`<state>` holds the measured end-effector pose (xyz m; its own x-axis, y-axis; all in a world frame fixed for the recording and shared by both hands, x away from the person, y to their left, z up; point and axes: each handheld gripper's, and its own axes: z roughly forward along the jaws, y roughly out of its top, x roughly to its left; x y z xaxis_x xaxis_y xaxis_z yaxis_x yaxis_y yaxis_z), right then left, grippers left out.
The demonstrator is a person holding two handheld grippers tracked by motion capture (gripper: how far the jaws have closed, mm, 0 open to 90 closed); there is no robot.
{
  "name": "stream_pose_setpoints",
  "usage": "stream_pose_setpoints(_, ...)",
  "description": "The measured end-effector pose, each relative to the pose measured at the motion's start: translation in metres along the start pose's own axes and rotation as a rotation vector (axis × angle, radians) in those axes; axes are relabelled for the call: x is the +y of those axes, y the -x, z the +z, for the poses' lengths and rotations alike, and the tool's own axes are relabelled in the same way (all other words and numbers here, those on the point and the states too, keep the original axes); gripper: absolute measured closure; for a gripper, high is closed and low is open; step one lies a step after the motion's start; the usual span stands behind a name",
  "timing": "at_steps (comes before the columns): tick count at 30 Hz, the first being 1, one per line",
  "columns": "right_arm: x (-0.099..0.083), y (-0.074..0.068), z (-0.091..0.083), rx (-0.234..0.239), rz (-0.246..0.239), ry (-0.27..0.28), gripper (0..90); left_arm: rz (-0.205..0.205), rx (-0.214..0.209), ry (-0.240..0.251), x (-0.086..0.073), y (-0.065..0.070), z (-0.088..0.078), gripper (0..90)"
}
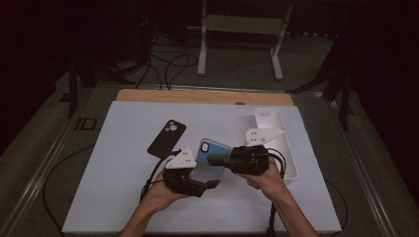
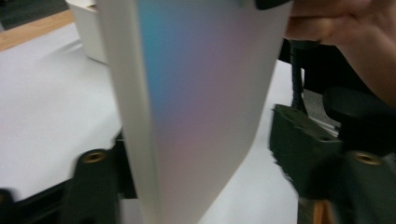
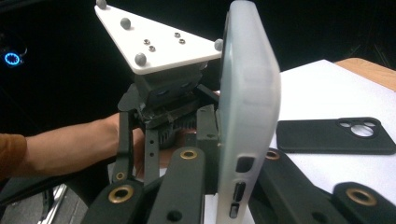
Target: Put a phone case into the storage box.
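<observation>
Desk [image 1: 123,197] under white sheet, wood edge showing along far side; room dark around it

Iridescent phone case [image 1: 213,159] held up off the sheet at mid-desk, between the two grippers. High view: blue-to-pink back face, camera cut-out at its far top corner

Right gripper [image 1: 217,161] comes in from the right side, jaws closed on the case's right edge. Right gripper view: case [image 3: 247,107] stands edge-on between its black jaws, frosted rim facing camera, port and button slots low on that edge; jaws pinched to the case thickness, pads tight against both faces

Left gripper [image 1: 210,184] sits at the case's near lower end, white three-cornered plate on top. Left gripper view: case [image 2: 201,102] rises upright through the gap between its jaws; left jaw looks right up against the rim, right jaw stands off with white sheet visible between it and the case. So jaws part open around the case, not clamped, though the exact contact on the left side is blurred

Black phone case [image 1: 167,137] lies flat on the sheet left of the held one, camera hole at far end, well clear of both grippers; also seen lying flat in right gripper view [image 3: 336,135]

White tray [image 1: 289,148] at right of sheet, behind the right hand [image 1: 269,180], with a white phone case [image 1: 268,118] lying at its far end
</observation>
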<state>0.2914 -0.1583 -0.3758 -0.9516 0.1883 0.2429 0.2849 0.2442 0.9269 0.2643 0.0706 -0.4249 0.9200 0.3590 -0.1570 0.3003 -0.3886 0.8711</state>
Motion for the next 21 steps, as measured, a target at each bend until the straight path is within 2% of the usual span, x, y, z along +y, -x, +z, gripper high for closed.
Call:
stream_pose_setpoints(3,-0.0001,0.0010,0.0002,-0.001,-0.004,-0.009,86.2,0.011,0.007,-0.012,-0.0008,0.0004,0.0005,48.1)
stream_pose_setpoints(6,0.0002,0.0023,-0.0010,-0.019,-0.021,-0.027,84.9,0.001,-0.013,-0.020,-0.0031,-0.0018,0.0003,59.0)
stream_pose_setpoints(7,0.0001,0.0029,-0.0015,-0.017,-0.021,-0.033,83.8,-0.002,-0.022,-0.023,-0.0037,-0.0027,0.0001,59.0)
stream_pose_setpoints(8,-0.0005,0.0039,-0.0021,-0.020,-0.026,-0.039,78.5,-0.006,-0.028,-0.027,-0.0041,-0.0034,0.0001,66.5)
stream_pose_setpoints(9,-0.0005,0.0039,-0.0021,-0.020,-0.026,-0.039,78.5,-0.009,-0.038,-0.028,-0.0047,-0.0035,0.0001,66.5)
stream_pose_setpoints(11,-0.0007,0.0039,-0.0021,-0.028,-0.031,-0.044,72.3,-0.008,-0.046,-0.027,-0.0054,-0.0035,-0.0002,73.4)
stream_pose_setpoints(14,-0.0005,0.0017,-0.0003,-0.059,-0.046,-0.034,56.0,-0.002,-0.042,-0.024,-0.0054,-0.0030,-0.0003,85.1)
stream_pose_setpoints(16,-0.0004,0.0000,0.0019,-0.082,-0.061,-0.039,48.6,0.011,-0.009,-0.022,-0.0046,-0.0010,0.0000,85.8)
stream_pose_setpoints(18,-0.0004,-0.0020,0.0046,-0.102,-0.062,-0.053,43.8,0.014,0.000,-0.023,-0.0046,-0.0007,0.0001,86.0)
stream_pose_setpoints(20,-0.0006,-0.0024,0.0054,-0.110,-0.062,-0.058,43.0,0.011,0.008,-0.019,-0.0047,-0.0008,0.0004,86.0)
stream_pose_setpoints(21,-0.0009,-0.0027,0.0070,-0.124,-0.056,-0.064,38.3,0.013,0.013,-0.021,-0.0046,-0.0007,0.0004,86.1)
